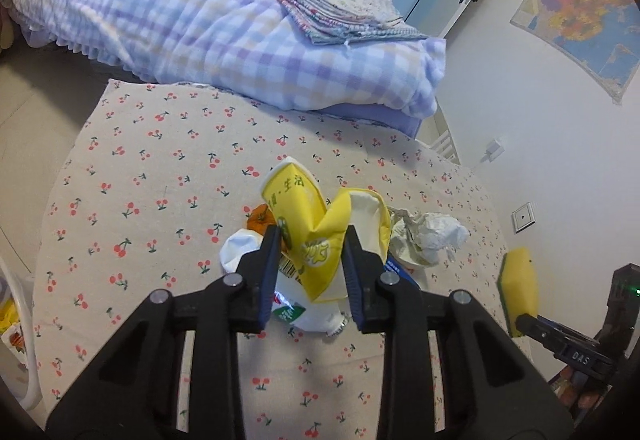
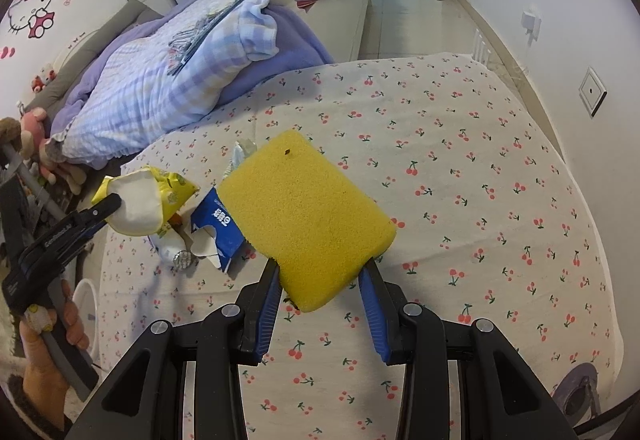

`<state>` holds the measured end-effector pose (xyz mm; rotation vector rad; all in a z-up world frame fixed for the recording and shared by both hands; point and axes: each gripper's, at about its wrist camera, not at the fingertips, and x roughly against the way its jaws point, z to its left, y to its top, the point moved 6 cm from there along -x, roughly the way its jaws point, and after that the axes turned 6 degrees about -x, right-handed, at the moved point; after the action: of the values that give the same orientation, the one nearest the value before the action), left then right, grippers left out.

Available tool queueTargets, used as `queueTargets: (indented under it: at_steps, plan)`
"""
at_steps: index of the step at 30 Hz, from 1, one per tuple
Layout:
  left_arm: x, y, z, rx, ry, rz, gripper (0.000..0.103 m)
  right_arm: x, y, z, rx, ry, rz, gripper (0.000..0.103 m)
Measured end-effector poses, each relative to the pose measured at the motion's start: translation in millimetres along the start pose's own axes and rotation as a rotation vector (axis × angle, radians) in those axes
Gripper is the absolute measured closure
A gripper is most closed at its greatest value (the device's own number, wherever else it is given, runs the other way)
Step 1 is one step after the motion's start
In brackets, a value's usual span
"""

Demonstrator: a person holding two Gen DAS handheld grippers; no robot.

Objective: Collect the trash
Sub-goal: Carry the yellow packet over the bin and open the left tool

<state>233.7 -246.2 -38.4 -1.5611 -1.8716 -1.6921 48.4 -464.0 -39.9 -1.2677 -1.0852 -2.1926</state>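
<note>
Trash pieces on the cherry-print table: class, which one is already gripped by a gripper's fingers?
The crushed yellow paper cup, squeezed in the left gripper; the crumpled white paper and blue box lie loose.

The tablecloth (image 1: 160, 167) is beige with small red cherries on green stems. The crushed paper cup (image 1: 316, 228) is yellow outside, white inside. The sponge (image 2: 308, 215) is bright yellow. The tissue pack (image 2: 220, 228) is blue and white. The blanket (image 1: 192, 23) is checked lilac, blue and white.
</note>
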Motion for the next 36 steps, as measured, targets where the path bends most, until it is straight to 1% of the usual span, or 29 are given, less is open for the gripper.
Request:
queueTargets:
  at_steps: [4,7,12,15,18,20,23,27,36]
  plan:
    - [23,-4,2,-0.022,0.013,-0.012,0.071,4,-2,13,0.015,0.017,-0.007,0.063]
    - [42,-11,11,-0.019,0.034,-0.013,0.071,6,-4,24,0.032,0.027,-0.01,0.063]
    - [69,-31,37,0.017,0.07,0.001,0.071,8,-13,50,0.074,0.043,-0.008,0.063]
    - [85,-42,53,0.03,0.09,-0.006,0.071,9,-21,67,0.102,0.056,-0.004,0.063]
    - [100,-52,69,0.028,0.131,-0.022,0.071,7,-28,85,0.13,0.066,0.002,0.063]
    - [109,-59,80,0.035,0.161,-0.015,0.071,5,-33,97,0.15,0.071,0.009,0.063]
    - [123,-63,93,0.043,0.188,-0.023,0.07,0,-43,116,0.182,0.08,0.026,0.063]
    - [144,-68,114,0.042,0.249,-0.044,0.07,-7,-58,145,0.231,0.099,0.055,0.063]
    - [175,-86,171,0.131,0.336,-0.04,0.069,-22,-84,199,0.305,0.126,0.091,0.063]
